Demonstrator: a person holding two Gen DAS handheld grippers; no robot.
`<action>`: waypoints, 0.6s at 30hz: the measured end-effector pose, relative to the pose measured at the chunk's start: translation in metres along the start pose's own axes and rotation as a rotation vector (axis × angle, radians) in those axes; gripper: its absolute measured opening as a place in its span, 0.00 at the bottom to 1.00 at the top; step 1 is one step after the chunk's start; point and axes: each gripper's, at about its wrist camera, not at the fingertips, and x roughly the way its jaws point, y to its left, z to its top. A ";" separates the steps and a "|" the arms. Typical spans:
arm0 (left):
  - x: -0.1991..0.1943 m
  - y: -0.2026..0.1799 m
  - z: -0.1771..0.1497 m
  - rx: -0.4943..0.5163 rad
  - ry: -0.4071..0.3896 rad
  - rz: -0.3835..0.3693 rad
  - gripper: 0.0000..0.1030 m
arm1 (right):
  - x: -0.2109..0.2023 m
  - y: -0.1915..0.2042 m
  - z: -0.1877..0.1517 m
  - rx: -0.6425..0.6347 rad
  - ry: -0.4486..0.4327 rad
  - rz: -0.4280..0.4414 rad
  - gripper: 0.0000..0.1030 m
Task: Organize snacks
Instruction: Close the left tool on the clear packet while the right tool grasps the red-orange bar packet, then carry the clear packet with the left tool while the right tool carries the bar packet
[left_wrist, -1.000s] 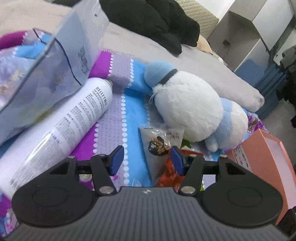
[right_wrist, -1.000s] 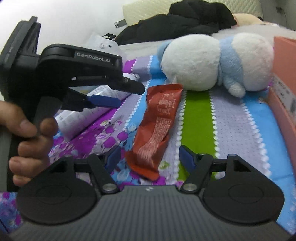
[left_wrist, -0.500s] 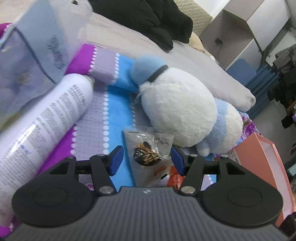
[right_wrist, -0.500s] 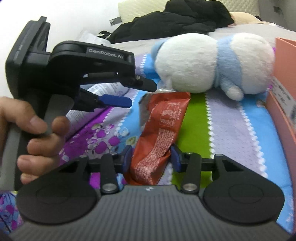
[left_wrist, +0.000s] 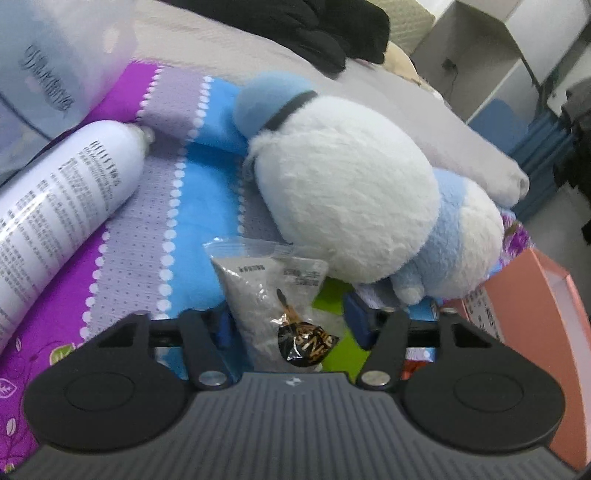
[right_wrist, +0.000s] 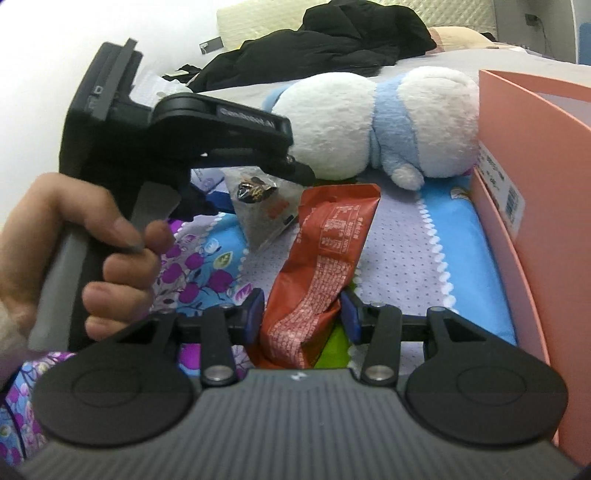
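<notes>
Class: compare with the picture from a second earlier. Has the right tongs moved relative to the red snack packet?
Yes. The right tongs have come forward onto the red snack packet, closing around its near end.

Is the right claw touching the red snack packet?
Touching. The right wrist view shows the right claw with both pads pressed against the red snack packet.

Plush toy (left_wrist: 347, 192) (bulky) and pink box (right_wrist: 535, 206) crowd the snacks.
</notes>
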 end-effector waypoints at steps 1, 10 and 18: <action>0.000 -0.004 -0.001 0.016 -0.004 0.011 0.56 | -0.001 0.000 0.000 0.000 -0.001 -0.002 0.46; -0.029 -0.011 -0.009 0.029 -0.006 0.031 0.36 | -0.017 0.003 -0.001 -0.008 0.001 -0.024 0.45; -0.095 -0.019 -0.043 0.032 -0.011 0.056 0.33 | -0.054 0.014 -0.006 0.008 0.006 -0.036 0.46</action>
